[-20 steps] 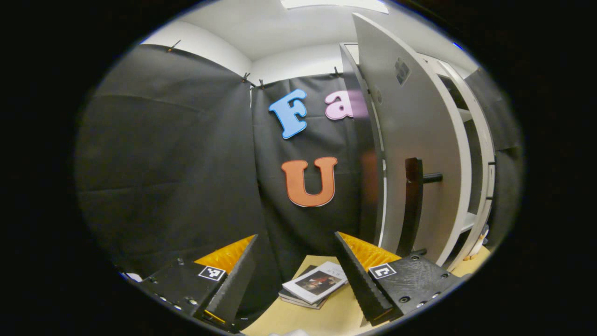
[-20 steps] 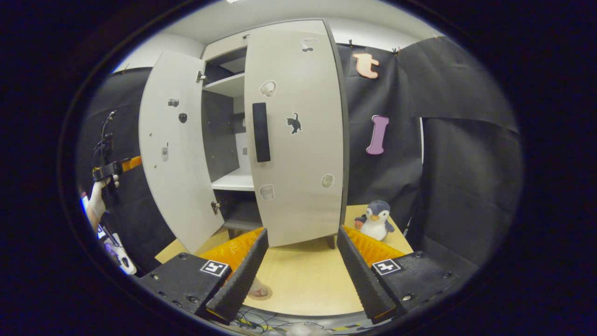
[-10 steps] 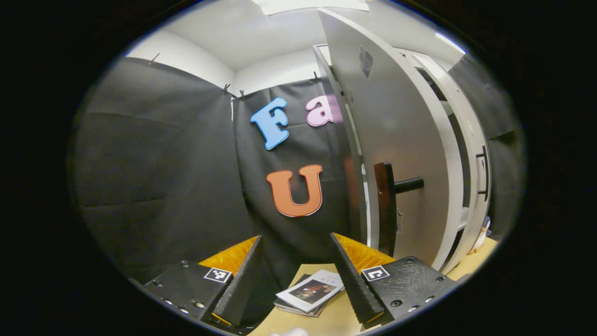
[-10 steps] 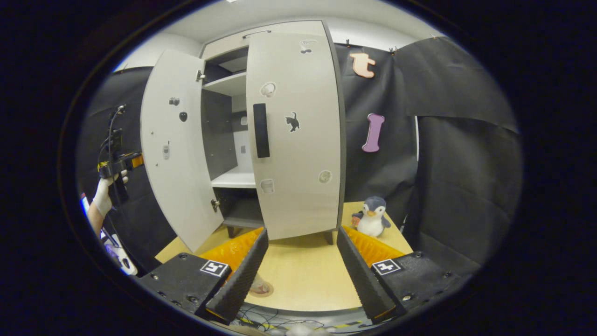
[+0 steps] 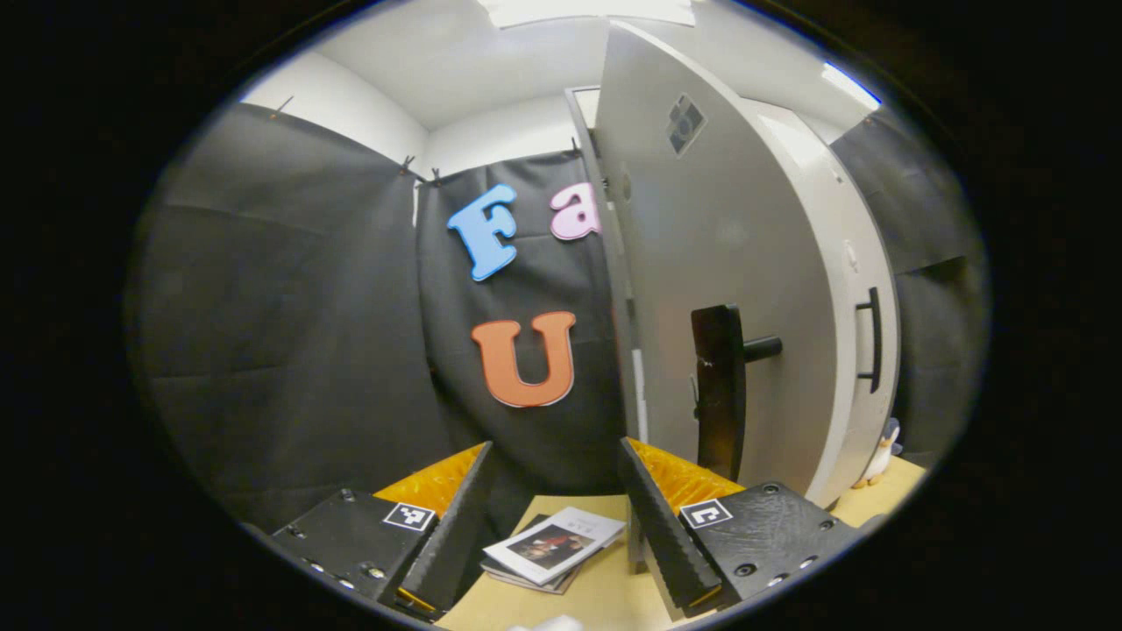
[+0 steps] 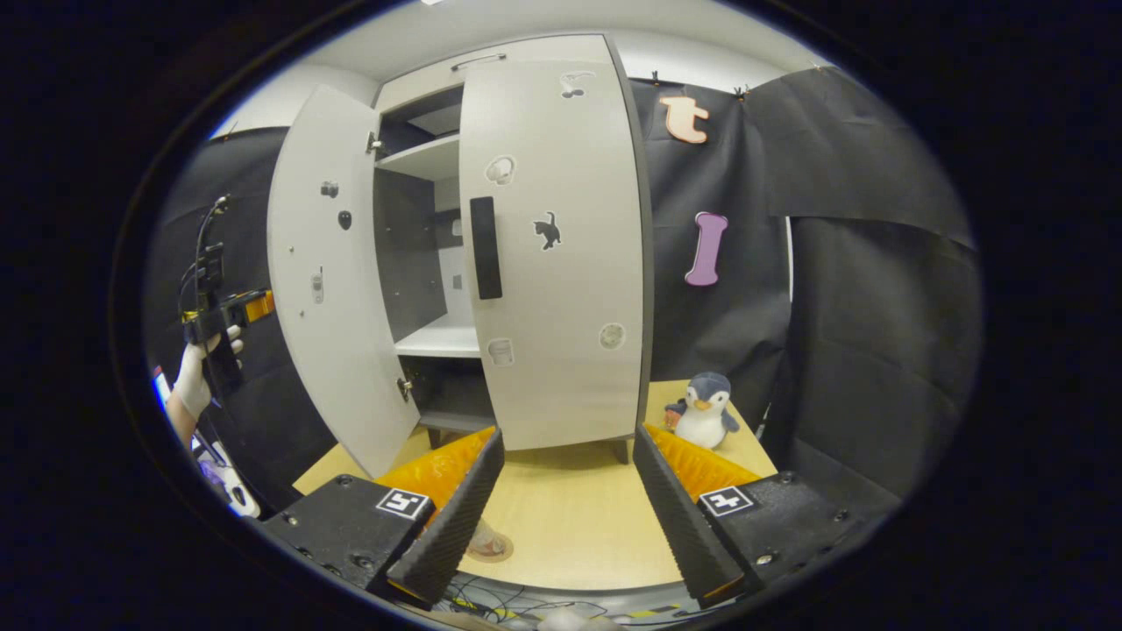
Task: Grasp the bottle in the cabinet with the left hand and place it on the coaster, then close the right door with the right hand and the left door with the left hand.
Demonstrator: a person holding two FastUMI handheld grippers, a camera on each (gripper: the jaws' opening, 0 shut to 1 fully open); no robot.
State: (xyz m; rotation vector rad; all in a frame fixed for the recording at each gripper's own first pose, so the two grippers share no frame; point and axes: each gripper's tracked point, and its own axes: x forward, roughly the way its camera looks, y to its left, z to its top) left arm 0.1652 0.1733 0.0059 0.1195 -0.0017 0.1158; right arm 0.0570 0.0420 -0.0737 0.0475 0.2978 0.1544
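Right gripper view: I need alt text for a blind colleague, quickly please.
A white cabinet stands on a wooden table, its right door shut and its left door swung open. The right tongs are open and empty in the foreground. A toy penguin sits right of the cabinet.

We're looking at a staged recording booth, not a real home — black cloth (image 6: 877,289) is hanging clipped around a pale table (image 6: 570,517), a white cabinet (image 6: 552,245) is standing on it, and cables (image 6: 491,603) are trailing at the edge — a plush penguin (image 6: 704,409) sitting by.
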